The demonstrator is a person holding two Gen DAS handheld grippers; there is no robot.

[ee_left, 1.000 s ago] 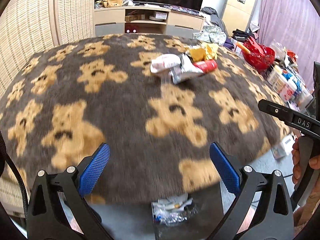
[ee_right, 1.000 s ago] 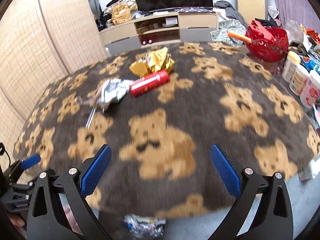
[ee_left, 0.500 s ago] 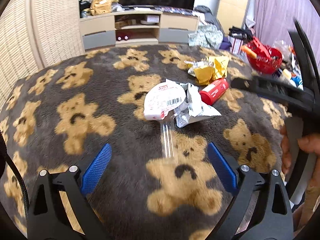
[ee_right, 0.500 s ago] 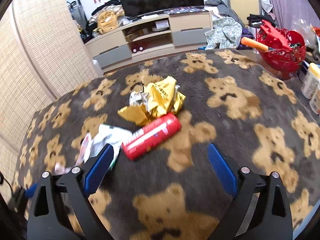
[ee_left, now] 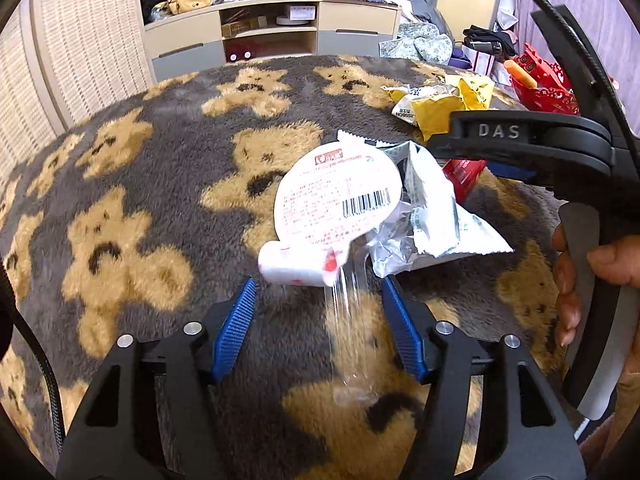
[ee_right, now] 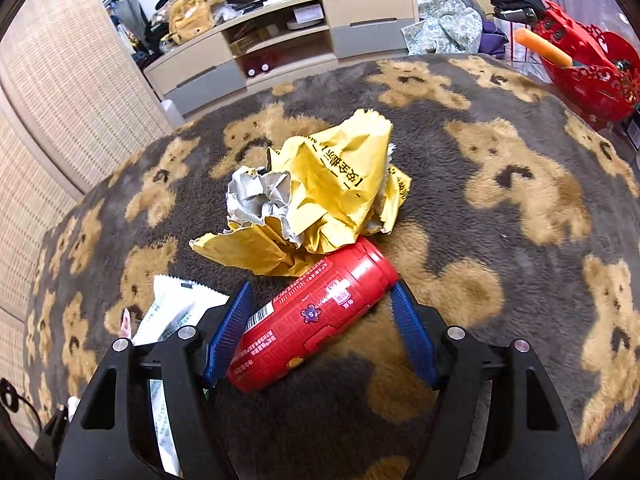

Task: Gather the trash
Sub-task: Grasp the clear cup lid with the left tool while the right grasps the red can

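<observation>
Spread over the surface, a grey bear-print blanket carrying the trash near its middle: red can lying on its side just near of the crumpled yellow wrapper, with the white peel-off lid, silver packet and clear plastic film to their left. Right gripper straddling the can, left gripper straddling the film, both pairs of jaws just narrowing yet not pressing. Probably light, stiff and slick, so best pinched across the can's mid-body; film and lid flimsy, best taken by a bunched edge.
</observation>
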